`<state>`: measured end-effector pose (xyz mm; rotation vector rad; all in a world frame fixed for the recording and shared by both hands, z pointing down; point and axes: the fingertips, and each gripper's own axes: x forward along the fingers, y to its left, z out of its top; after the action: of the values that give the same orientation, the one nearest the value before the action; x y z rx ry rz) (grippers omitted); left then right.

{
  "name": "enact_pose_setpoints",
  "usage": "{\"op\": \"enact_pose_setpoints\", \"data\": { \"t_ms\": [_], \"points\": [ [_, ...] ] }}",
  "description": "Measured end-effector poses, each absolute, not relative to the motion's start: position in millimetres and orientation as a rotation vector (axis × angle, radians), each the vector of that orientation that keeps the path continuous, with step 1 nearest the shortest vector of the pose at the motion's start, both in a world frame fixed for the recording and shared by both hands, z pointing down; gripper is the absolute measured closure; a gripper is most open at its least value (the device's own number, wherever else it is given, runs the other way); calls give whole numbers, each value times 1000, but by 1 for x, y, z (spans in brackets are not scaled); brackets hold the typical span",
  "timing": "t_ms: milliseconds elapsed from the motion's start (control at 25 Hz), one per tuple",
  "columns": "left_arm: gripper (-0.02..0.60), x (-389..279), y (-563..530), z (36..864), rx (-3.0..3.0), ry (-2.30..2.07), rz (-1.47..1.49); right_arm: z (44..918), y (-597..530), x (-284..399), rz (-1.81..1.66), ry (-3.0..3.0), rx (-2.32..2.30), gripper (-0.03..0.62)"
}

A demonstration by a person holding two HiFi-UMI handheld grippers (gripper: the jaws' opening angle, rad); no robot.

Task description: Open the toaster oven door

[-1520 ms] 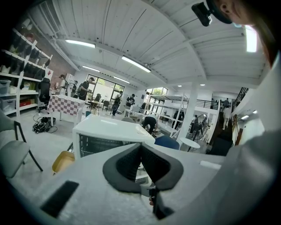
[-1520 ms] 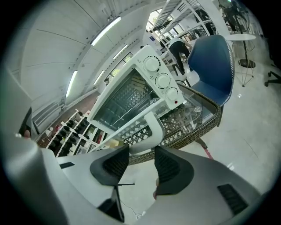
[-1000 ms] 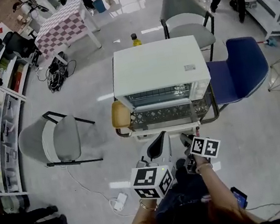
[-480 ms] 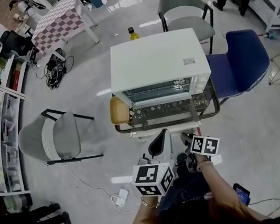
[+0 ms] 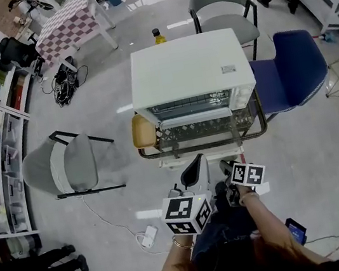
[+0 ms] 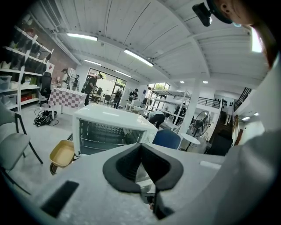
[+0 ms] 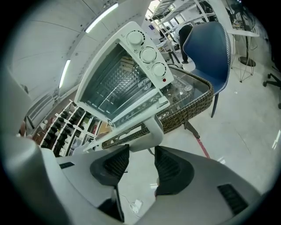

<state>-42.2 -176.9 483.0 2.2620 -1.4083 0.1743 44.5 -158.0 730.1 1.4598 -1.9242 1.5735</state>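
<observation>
Left tongs (image 6: 141, 147) have their pads shut together on nothing. The right tongs (image 7: 141, 151) stand apart, with the white door handle (image 7: 151, 132) just past their tips and neither pad pressing on it.

Against a second ago, the head view keeps both tongs at nearly the same spot at lower centre. The toaster oven (image 5: 191, 73) has slid slightly higher in the frame. Its door (image 5: 197, 130) lies folded down flat then as now.

Only the right gripper view shows the oven's front: three dials (image 7: 148, 55) in a row with a red lamp beneath. The head view sees just the white top, plus a yellow bottle (image 5: 157, 35) on the floor at upper centre. The left gripper view alone takes in people far across the room.

A wire rack (image 7: 118, 83) sits inside the oven cavity. The oven rests on a wicker-rimmed tabletop (image 7: 189, 110), and a yellow tray (image 5: 145, 137) lies at its left edge, just beside the oven
</observation>
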Motion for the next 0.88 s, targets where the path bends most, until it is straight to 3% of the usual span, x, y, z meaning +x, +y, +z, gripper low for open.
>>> {"op": "enact_pose_setpoints", "data": {
  "t_ms": [880],
  "points": [
    [569, -40, -184, 509, 2283, -1366, 176, 779, -152, 44, 1520, -1900, 1465, 422]
  ]
}}
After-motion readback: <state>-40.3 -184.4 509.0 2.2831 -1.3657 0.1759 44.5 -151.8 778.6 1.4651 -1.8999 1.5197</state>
